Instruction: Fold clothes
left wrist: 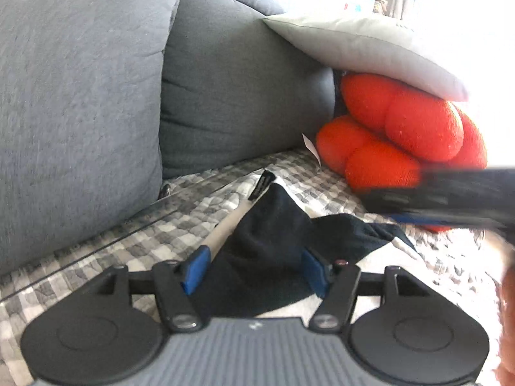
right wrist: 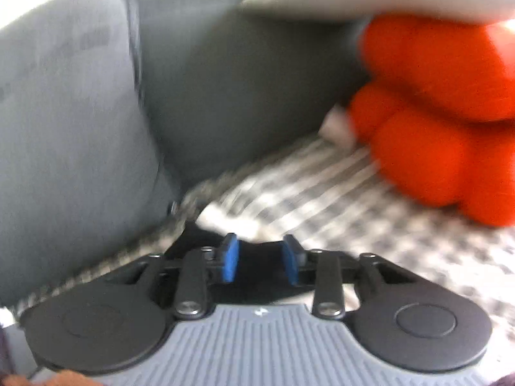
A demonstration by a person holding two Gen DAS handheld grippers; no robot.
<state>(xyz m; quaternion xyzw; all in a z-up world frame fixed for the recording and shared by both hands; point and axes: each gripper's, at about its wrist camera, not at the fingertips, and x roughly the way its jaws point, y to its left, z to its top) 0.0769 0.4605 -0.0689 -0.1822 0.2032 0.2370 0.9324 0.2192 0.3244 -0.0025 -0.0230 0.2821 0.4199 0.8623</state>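
- Two grippers over one dark navy garment (left wrist: 267, 244), which lies bunched on the grey-and-white checked cover (left wrist: 154, 234) of the sofa seat, in front of the grey back cushions (left wrist: 225, 96)
- Left gripper (left wrist: 254, 270) sits low with its blue pads well apart; the navy cloth bulges up between them and seems to brush both pads, though whether they truly pinch it I cannot tell
- Right gripper (right wrist: 260, 259) shows in a blurred view, blue pads partly spread with dark cloth in the gap below them; no pad looks pressed on it, so I read it as let go
- To do this fold well, I'd say: pin one edge with the left, take a clean corner with the right, carry it flat across
- Watch the pale strip (left wrist: 225, 228) and black tag (left wrist: 262, 185) at the far edge; keep them tucked in
- Red knot cushion (left wrist: 402, 135) under the light pillow (left wrist: 360, 48) sits near, so keep the swing short
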